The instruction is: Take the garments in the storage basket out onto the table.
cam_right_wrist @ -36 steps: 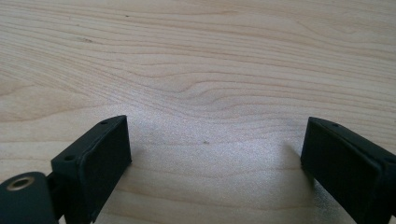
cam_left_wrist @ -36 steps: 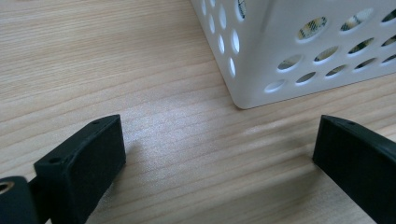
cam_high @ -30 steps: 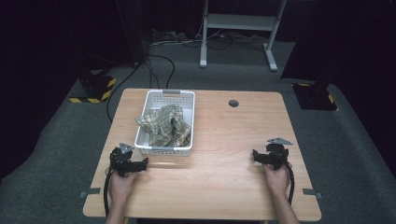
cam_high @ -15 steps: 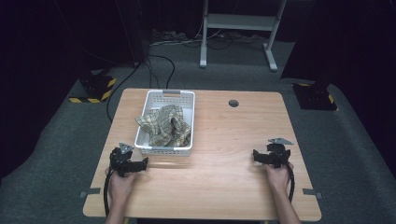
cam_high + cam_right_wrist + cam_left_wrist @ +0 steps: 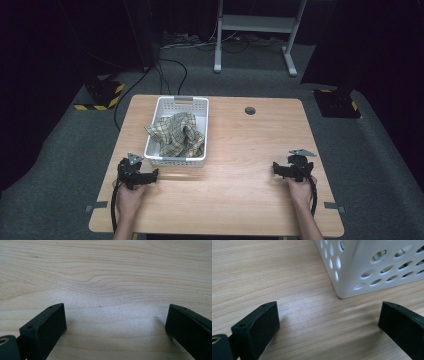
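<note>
A white perforated basket [image 5: 199, 107] stands on the left half of the wooden table [image 5: 240, 200] and holds a crumpled checked cloth [image 5: 176, 133]. My left gripper [image 5: 153, 175] rests on the table just in front of the basket's near left corner [image 5: 344, 291], pointing right, open, with nothing between its jaws. Through the basket's holes in the left gripper view bits of the cloth [image 5: 382, 254] show. Near the right edge my right gripper [image 5: 276, 168] lies on the bare wood [image 5: 110, 290], pointing left, open and holding nothing.
A round cable hole [image 5: 250, 110] sits in the table's far middle. Beyond the table are a grey carpeted floor, cables [image 5: 170, 70] and a metal stand [image 5: 255, 30]. Between the two grippers lies bare wood.
</note>
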`<action>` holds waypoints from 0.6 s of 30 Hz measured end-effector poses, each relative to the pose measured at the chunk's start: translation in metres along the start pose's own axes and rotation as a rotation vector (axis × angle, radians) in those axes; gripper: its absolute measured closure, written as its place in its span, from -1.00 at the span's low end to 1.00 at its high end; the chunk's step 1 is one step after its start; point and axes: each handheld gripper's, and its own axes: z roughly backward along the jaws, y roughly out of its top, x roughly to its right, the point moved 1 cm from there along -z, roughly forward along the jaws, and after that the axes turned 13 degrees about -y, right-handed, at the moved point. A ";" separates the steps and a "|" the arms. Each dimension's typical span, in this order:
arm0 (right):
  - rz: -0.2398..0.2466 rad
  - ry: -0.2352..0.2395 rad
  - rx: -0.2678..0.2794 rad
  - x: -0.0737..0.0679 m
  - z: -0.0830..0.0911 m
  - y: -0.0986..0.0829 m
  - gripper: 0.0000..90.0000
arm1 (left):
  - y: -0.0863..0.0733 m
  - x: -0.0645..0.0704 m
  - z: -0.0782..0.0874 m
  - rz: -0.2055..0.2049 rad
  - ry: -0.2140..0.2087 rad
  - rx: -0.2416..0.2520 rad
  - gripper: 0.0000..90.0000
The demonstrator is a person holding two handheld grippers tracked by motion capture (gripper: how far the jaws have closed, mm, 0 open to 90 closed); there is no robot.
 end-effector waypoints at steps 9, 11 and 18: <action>-0.056 0.062 0.044 0.009 0.011 -0.002 -0.94 | 0.000 0.000 0.000 0.000 0.000 0.000 -0.92; -0.067 0.080 0.055 0.010 0.014 -0.002 -0.93 | 0.000 0.000 0.000 0.001 0.000 0.000 -0.92; -0.091 0.121 0.085 0.011 0.021 0.002 -0.93 | 0.000 0.000 0.000 0.000 0.000 0.000 -0.92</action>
